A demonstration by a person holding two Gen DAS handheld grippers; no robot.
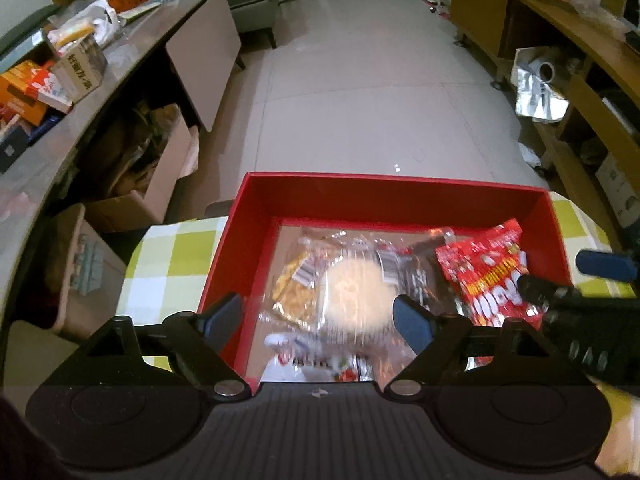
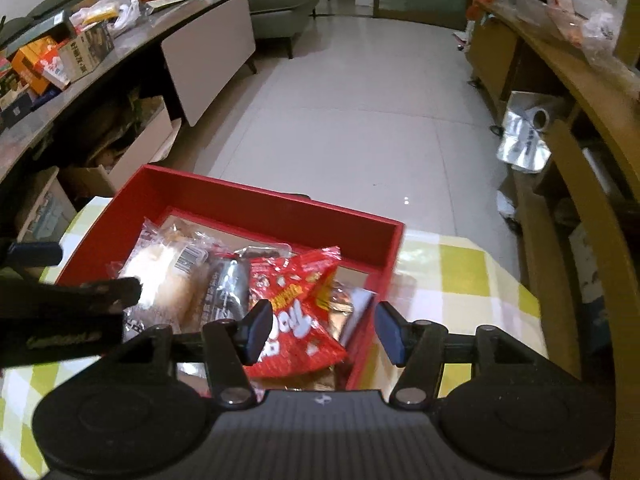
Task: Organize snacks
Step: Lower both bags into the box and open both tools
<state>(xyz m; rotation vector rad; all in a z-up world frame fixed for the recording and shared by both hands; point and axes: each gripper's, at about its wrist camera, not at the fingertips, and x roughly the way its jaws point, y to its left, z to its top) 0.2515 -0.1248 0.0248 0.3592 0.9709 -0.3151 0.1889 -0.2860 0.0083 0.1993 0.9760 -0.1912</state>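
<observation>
A red box (image 1: 392, 188) (image 2: 260, 208) stands on a green-and-white checked tablecloth (image 1: 172, 264) and holds several snack packs. My left gripper (image 1: 318, 320) is open over the box's left half. A clear-wrapped pale round bun (image 1: 356, 296) (image 2: 160, 280) lies between its fingers, and the pads do not press on it. My right gripper (image 2: 323, 332) is open over the box's right end. It straddles a red snack bag (image 2: 296, 320) (image 1: 488, 272) and the box's right wall. A dark wrapped pack (image 2: 228, 292) lies between bun and bag. Each gripper shows at the other view's edge.
A long counter (image 1: 132, 44) at the left carries boxes and bags, with cardboard boxes (image 1: 132, 200) on the floor beneath it. Wooden shelving (image 2: 568, 152) runs along the right, with a silver foil bag (image 2: 524, 140) at its foot. Tiled floor (image 1: 360, 92) lies beyond the table.
</observation>
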